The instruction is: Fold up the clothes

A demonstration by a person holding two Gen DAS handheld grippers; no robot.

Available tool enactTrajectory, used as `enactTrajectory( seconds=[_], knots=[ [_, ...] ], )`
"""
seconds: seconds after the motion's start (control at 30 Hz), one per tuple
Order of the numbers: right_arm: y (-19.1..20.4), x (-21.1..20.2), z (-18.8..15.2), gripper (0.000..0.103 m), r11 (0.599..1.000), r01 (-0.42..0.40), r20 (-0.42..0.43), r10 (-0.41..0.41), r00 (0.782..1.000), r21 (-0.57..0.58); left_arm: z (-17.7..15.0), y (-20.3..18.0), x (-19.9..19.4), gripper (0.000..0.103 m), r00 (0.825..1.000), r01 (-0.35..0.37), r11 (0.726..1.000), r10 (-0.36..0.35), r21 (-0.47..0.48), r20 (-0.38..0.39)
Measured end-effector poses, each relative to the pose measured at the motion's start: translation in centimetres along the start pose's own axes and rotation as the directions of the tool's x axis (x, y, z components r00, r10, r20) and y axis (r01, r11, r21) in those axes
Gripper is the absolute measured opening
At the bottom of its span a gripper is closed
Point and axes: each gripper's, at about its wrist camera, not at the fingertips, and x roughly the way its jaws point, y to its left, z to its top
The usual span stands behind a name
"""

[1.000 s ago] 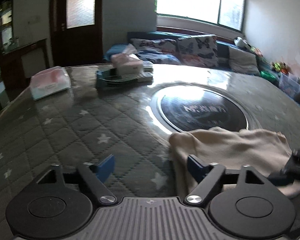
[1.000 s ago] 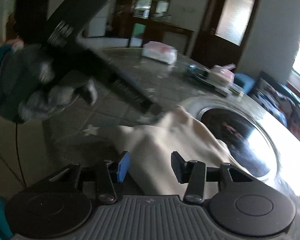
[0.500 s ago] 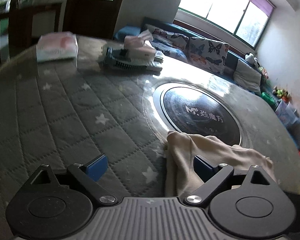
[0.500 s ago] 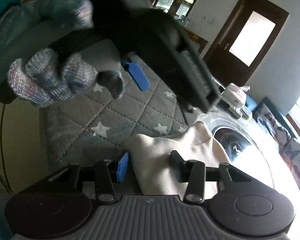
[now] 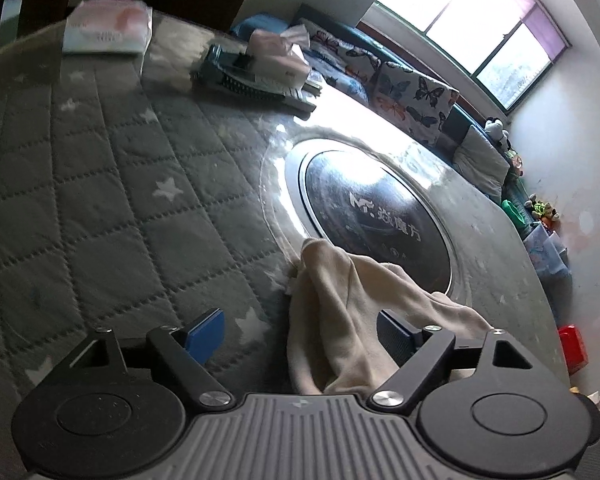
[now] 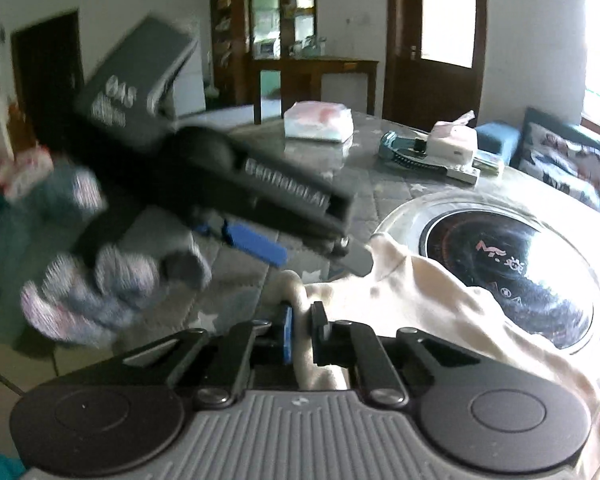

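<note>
Right gripper (image 6: 299, 330) pinches a fold of the cream garment (image 6: 412, 296); left gripper (image 5: 300, 330) gapes wide, garment (image 5: 340, 300) bunched between its fingers, unclamped

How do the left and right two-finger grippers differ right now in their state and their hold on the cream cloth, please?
The left gripper is wide open, while the right gripper is nearly closed. The left gripper's blue-padded fingers straddle the crumpled cream cloth without pinching it; the right gripper clamps a fold of it. Both are black and sit over the grey quilted star-patterned table cover.
</note>
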Motion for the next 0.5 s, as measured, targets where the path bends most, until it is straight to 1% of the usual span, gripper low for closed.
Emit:
enactTrajectory(
  seconds=[0.13, 0.2, 0.27, 0.33, 0.4, 0.43, 0.47, 0.5],
  knots=[
    [-0.9, -1.1, 0.2, 0.007, 0.999, -0.020, 0.029, 0.018, 0.999, 0.049, 0.1, -0.2, 0.6, 0.078, 1.000, 0.023, 0.999, -0.023, -0.043, -0.018],
    [-1.4, -1.6, 0.4, 0.007, 0.997, -0.030, 0.044, 0.027, 0.999, 0.073, 0.2, -0.3, 0.9, 0.067, 0.999, 0.040, 0.997, -0.042, -0.069, -0.030],
    [-1.8, -2.2, 0.5, 0.007, 0.994, -0.041, 0.059, 0.035, 0.998, 0.097, 0.3, -0.3, 1.3, 0.061, 0.997, 0.060, 0.993, -0.064, -0.100, -0.043],
    [-1.8, -2.1, 0.5, 0.007, 0.994, -0.045, 0.062, 0.039, 0.997, 0.099, 0.4, -0.4, 1.7, 0.060, 0.995, 0.078, 0.989, -0.085, -0.122, -0.054],
    [-1.6, -2.1, 0.4, 0.007, 0.994, -0.051, 0.062, 0.045, 0.997, 0.101, 0.4, -0.5, 2.0, 0.050, 0.993, 0.090, 0.986, -0.100, -0.137, -0.063],
    [-1.6, -2.0, 0.3, 0.007, 0.993, -0.053, 0.061, 0.047, 0.997, 0.101, 0.4, -0.6, 2.1, 0.047, 0.992, 0.093, 0.986, -0.103, -0.140, -0.068],
    [-1.5, -1.9, 0.2, 0.007, 0.994, -0.053, 0.060, 0.048, 0.997, 0.098, 0.3, -0.6, 2.2, 0.040, 0.993, 0.089, 0.986, -0.099, -0.140, -0.068],
    [-1.4, -1.8, 0.2, 0.007, 0.994, -0.054, 0.059, 0.048, 0.997, 0.095, 0.3, -0.6, 2.2, 0.035, 0.993, 0.086, 0.986, -0.096, -0.140, -0.067]
  ],
)
